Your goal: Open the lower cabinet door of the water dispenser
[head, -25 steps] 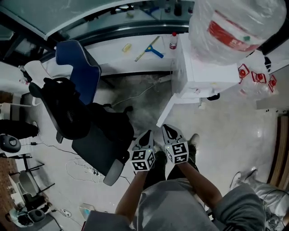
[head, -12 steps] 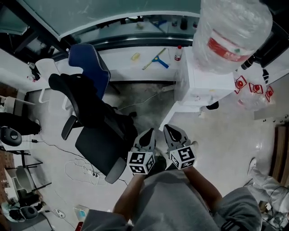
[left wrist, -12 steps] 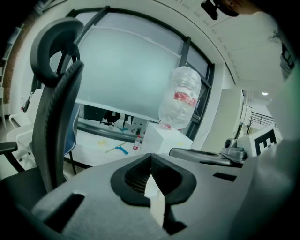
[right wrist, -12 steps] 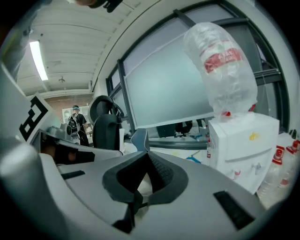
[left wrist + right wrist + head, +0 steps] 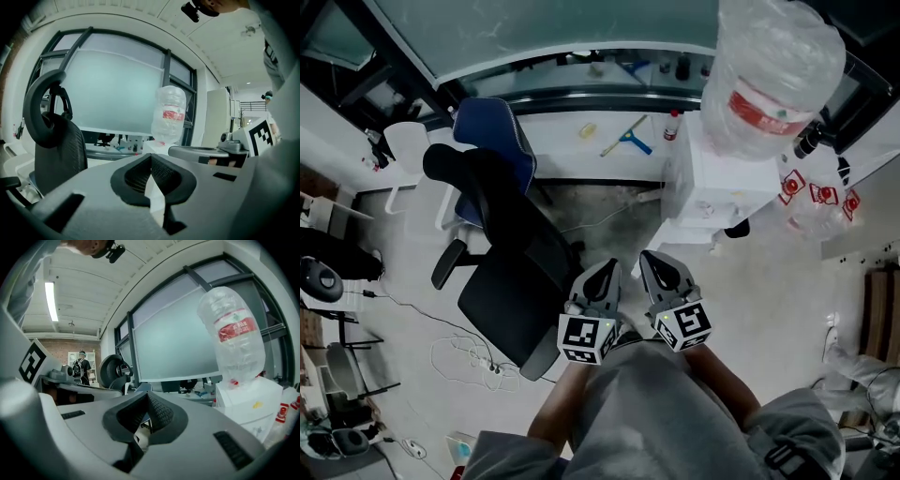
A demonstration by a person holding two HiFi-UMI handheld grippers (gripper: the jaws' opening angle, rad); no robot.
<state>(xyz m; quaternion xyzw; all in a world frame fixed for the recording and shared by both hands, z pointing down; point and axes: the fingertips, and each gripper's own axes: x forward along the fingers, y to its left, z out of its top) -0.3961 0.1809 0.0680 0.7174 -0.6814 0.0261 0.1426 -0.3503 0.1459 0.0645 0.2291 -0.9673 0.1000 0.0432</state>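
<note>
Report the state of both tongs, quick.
Left tongs: closed, holding nothing.
Right tongs: closed, holding nothing.

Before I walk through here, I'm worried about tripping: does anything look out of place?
Loose white cables sprawl on the floor beside the office chair, and another cable trails across the floor toward the water dispenser. A squeegee lies loose on the white ledge.
</note>
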